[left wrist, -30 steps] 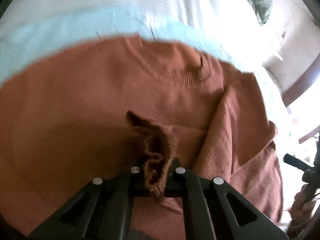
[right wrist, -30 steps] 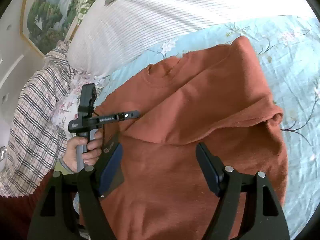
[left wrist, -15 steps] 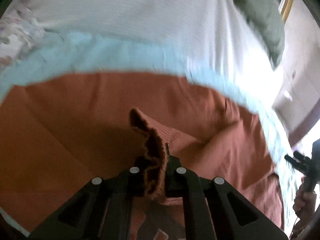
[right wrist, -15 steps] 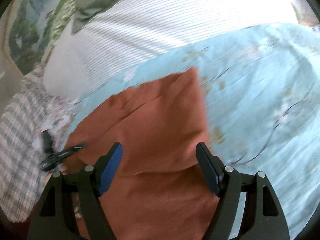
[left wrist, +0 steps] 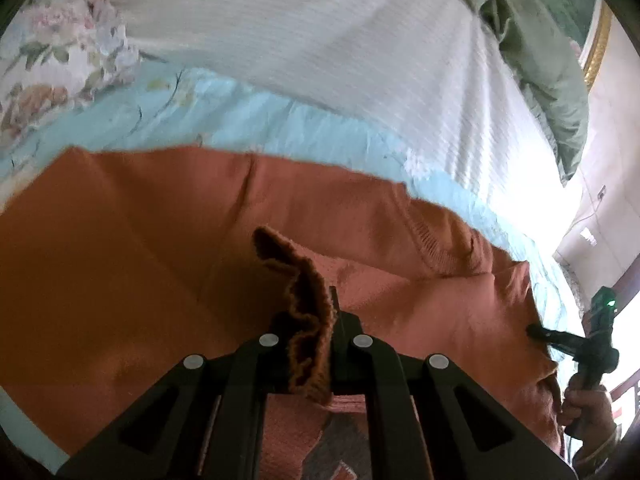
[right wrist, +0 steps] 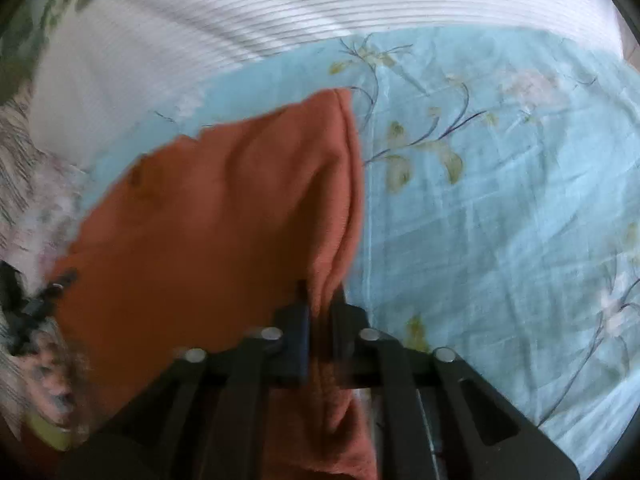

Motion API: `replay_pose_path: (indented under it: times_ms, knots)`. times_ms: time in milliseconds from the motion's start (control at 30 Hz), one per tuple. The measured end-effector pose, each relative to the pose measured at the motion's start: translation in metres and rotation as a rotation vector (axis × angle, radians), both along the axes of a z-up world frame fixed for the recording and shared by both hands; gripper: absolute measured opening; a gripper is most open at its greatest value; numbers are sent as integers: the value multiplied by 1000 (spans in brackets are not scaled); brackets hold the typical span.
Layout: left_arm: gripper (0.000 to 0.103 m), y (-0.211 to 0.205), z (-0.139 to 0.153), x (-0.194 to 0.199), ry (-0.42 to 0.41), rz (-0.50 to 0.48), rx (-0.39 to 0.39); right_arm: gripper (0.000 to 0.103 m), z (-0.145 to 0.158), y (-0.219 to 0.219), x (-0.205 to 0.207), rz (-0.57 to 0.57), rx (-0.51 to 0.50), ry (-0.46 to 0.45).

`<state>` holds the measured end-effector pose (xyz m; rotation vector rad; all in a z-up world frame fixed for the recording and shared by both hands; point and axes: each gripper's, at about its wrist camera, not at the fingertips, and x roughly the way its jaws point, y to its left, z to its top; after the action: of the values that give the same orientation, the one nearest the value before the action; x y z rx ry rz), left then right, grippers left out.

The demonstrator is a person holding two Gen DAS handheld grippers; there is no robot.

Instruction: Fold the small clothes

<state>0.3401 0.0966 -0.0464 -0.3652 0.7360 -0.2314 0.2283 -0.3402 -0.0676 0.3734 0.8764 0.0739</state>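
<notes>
We see an orange sweater (left wrist: 160, 264) lying on a light blue sheet (right wrist: 500, 220) with flowers on it, next to a white striped blanket (left wrist: 320, 52). Our left gripper (left wrist: 316, 332) is squeezed tight on a bunched-up bit of the sweater's knit edge, which sticks up between its two black fingers. Our right gripper (right wrist: 320, 312) is pinched tight on a fold at the sweater's right edge, close to the bare sheet, and in the left view we see a hand (left wrist: 588, 412) holding that gripper's handle at the far right.
</notes>
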Motion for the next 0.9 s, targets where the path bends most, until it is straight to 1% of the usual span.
replay_pose_path:
  times_ms: [33,67,133,200,233,300,367,433,467,500,533,567,600,633,667,700,767,800,833,867,900]
  knots:
    - [6,4,3,-2,-13,1,-3,9,14,-7,-9,-22,-14,-47]
    - [6,3,4,-3,-23,13,9,9,16,-11,-12,-29,-3,-53]
    - [6,0,-3,1,1,40,47,9,12,-13,-11,-30,-2,-35]
    - [6,3,-15,6,56,51,38,9,5,-9,-7,-23,-33,-8]
    - [6,4,-17,7,65,52,32,9,3,-8,-5,-23,-43,0]
    - [7,6,-16,6,65,46,22,9,1,-8,-4,-29,-51,4]
    - [10,5,-14,6,54,42,41,9,3,-10,-6,-47,-51,-1]
    - [15,7,-13,8,66,42,63,9,3,-9,-6,-52,-58,12]
    - [15,8,-12,7,83,44,73,10,5,-7,-7,-63,-65,16]
    - [14,15,-10,3,94,56,78,16,5,-7,-7,-63,-65,16]
    - [19,18,-9,-1,96,59,79,18,12,-6,-15,-118,-98,7]
    - [23,26,-5,-9,104,60,90,24,18,-7,-23,-139,-96,-6]
    - [36,32,-3,-16,108,60,97,28,23,-9,-31,-146,-76,-26]
    - [49,37,0,-28,110,59,106,41,30,-8,-42,-149,-29,-60]
    - [55,40,3,-35,109,55,114,57,36,-3,-55,-130,21,-99]
    - [65,40,5,-49,109,37,139,65,40,5,-64,-102,48,-126]
    - [67,33,7,-65,104,-10,177,65,44,27,-81,-35,79,-150]
    - [70,24,6,-74,103,-53,214,65,43,37,-85,0,102,-150]
    - [77,17,6,-80,101,-75,257,65,42,46,-89,33,129,-146]
    - [80,4,3,-86,94,-94,335,65,39,59,-94,69,159,-136]
    - [81,-5,-1,-89,88,-101,401,65,39,59,-94,69,159,-136]
